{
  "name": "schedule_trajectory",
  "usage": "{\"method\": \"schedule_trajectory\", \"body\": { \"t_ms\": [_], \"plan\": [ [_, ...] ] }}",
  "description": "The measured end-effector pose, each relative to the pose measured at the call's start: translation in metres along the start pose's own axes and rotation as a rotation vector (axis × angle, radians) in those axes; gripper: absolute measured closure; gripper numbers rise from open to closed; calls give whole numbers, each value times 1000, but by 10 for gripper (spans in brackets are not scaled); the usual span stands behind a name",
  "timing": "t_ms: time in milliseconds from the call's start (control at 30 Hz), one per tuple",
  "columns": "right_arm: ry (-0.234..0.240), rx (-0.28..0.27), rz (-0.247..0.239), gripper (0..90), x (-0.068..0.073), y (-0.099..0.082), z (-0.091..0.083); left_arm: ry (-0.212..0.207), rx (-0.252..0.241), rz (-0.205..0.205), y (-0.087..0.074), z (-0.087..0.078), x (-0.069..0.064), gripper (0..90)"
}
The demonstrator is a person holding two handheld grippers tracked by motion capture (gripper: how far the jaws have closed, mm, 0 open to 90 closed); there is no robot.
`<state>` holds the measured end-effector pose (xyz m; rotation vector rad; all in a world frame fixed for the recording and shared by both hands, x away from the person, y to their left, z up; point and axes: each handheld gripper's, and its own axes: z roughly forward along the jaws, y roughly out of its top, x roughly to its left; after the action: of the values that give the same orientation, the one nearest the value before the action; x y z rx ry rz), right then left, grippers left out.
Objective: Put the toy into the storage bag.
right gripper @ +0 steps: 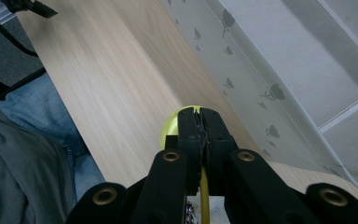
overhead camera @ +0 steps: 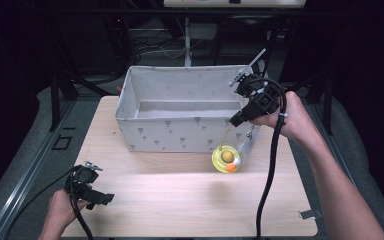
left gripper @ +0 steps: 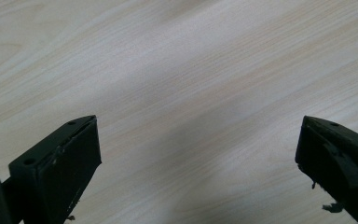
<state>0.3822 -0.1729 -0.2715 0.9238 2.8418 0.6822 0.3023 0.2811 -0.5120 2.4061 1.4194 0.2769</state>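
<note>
The right gripper (overhead camera: 233, 120) is clenched on a thin yellow strap (overhead camera: 226, 135), and from that strap hangs a round yellow toy (overhead camera: 226, 159) with an orange ball inside (its exact kind is hard to tell). The toy dangles just in front of the near wall of the grey fabric storage bin (overhead camera: 180, 135), towards the bin's right end, low over the wooden counter (overhead camera: 180, 200). By my judgement the pick-up is done; what remains is carrying the toy over the rim and letting it go inside the bin. The left gripper (overhead camera: 106, 199) rests released at the near left of the counter, holding nothing. The bin bears small grey printed motifs; no readable writing or brand appears.
</note>
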Motion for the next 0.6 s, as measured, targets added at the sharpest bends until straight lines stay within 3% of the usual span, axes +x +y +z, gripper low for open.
{"method": "schedule_trajectory", "body": {
  "t_ms": [367,600],
  "plan": [
    [2,-28,1,883,-1,0,-16,1,-6,-3,-1,-1,-1,0],
    [-7,-31,10,883,-5,5,-28,-6,2,18,2,2,-5,0]
  ]
}}
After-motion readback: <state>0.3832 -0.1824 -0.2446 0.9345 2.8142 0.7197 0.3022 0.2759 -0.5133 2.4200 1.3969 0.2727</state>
